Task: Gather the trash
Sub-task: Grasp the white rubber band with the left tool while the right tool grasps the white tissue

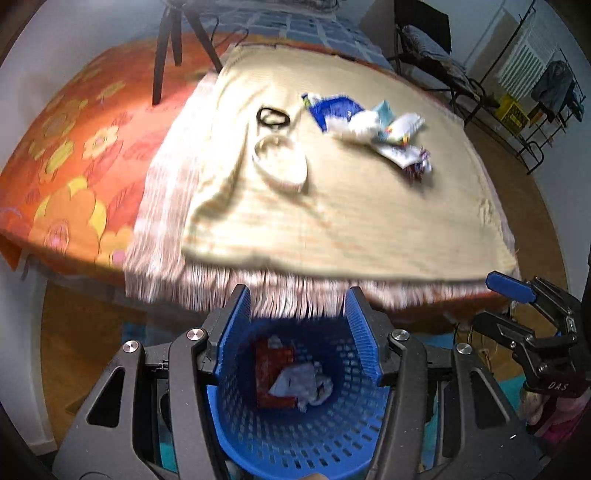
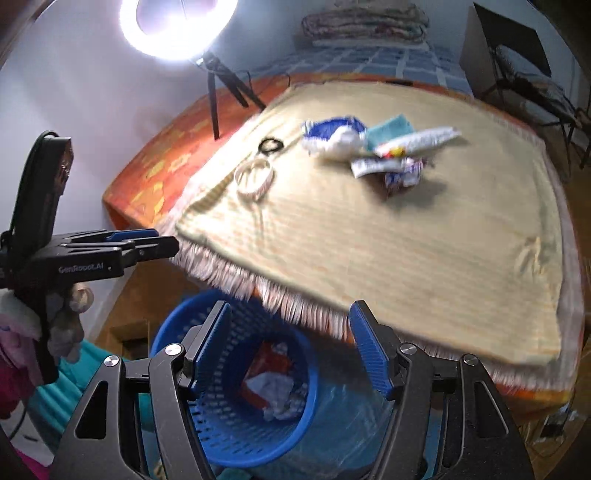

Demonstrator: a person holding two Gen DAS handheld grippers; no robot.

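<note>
Cream fringed cloth (image 1: 332, 206) covers an orange floral table (image 1: 74, 155), wrappers (image 1: 369, 125) on top.

1. Home setting, a lived-in room used for filming.
2. Table (image 1: 74, 155) draped in an orange flowered cloth, a cream fringed throw (image 2: 406, 240) on top.
3. Wood floor (image 1: 85, 350); blue plastic wastebasket (image 2: 229, 424) standing below the table edge.
4. Folded blankets (image 2: 365, 22) stacked at the back.
5. Clothes rack (image 1: 554, 96) with hanging garments; a white radiator (image 1: 521, 62) beside it.
6. Ring light (image 2: 177, 26) on a tripod.
</note>
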